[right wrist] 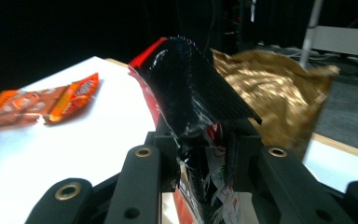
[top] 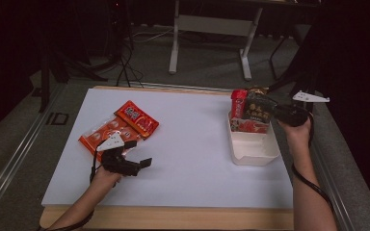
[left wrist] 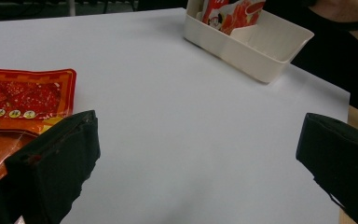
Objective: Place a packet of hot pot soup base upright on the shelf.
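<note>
The work surface is a white board (top: 192,144) laid on a wooden table (top: 173,217) whose pale edge shows along the near side. The surroundings are dim: grey floor, dark curtains at both sides, and the white legs of a second table (top: 209,29) behind, with cables (top: 125,62) trailing across the floor.

The right gripper (top: 275,111) is held at the far right of the board, above the back end of a cream bin (top: 253,149). Its jaws are clamped on a dark snack packet (top: 257,108); in the right gripper view the packet (right wrist: 191,102) stands pinched between them, with a gold crinkled bag (right wrist: 275,93) just behind. A red packet (top: 238,103) stands upright in the bin's far end beside the held one. The near part of the bin is bare.

The left gripper (top: 139,153) rests low over the near-left area of the board, jaws spread wide and holding nothing; the left gripper view shows bare white surface between them. Two orange-red snack packets (top: 120,127) lie flat just beyond it, overlapping, well apart from the bin.
</note>
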